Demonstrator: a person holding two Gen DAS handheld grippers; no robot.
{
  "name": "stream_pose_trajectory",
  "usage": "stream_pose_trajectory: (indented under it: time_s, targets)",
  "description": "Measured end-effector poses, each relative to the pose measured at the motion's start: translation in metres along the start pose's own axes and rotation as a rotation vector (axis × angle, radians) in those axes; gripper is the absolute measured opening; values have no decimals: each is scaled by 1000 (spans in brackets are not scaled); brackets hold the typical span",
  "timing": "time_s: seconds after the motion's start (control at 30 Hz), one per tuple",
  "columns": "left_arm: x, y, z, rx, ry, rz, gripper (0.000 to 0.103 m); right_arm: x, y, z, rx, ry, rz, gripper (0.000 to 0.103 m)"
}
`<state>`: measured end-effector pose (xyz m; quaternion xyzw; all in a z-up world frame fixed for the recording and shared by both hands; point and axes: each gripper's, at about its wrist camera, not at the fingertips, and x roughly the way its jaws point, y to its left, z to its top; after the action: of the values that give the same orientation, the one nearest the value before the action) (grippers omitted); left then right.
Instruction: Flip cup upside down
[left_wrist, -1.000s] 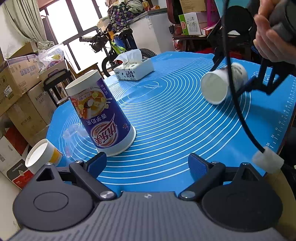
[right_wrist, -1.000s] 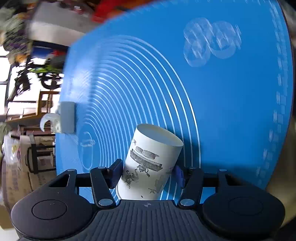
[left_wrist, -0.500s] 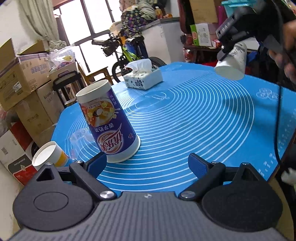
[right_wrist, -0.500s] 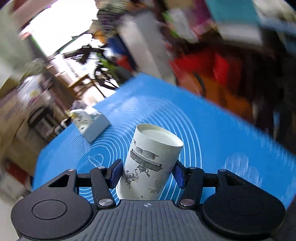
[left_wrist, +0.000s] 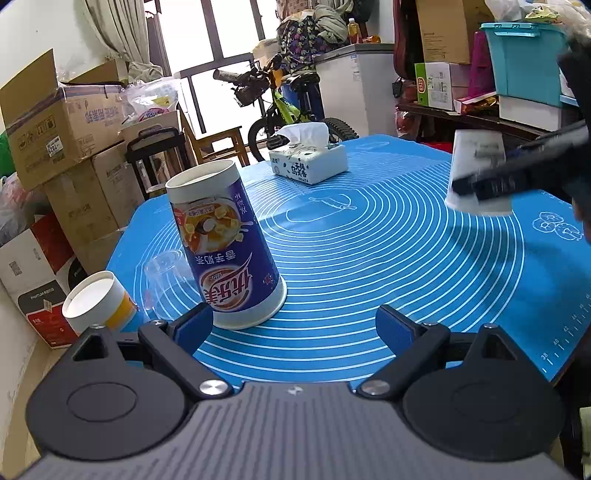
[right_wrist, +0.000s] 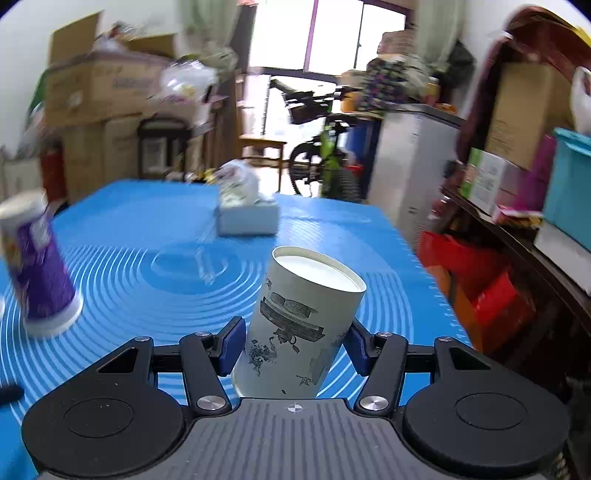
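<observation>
The white cup is clamped upside down by the right gripper; its rim is hidden. The left gripper is held wide open, empty.

Cluttered room: bright window, stacked cardboard boxes (left wall), bicycle, teal bin.

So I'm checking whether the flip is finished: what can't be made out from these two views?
- Whether the white cup touches the blue mat: left wrist view blurs it, and the right gripper hides its rim in its own view.
- Tall purple cup print: motion-blurred in the right wrist view.
- Clear cup behind the purple cup: too faint.
</observation>
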<state>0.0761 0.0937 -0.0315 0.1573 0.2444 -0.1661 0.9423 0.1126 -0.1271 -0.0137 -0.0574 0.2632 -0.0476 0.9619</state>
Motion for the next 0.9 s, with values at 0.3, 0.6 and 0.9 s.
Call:
stream_pose_trajectory:
  time_s: [0.3,0.6,0.9]
  targets:
    - [2,-4,0,5,6,6,94,8,25,-29,-132,14,67,63]
    - [2,-6,1,-1,9,10,94,5,24,-37,-145,23,62,71]
    - [0,-9,3,2,10,8,94,-8,14,-31,-108,44,78,95]
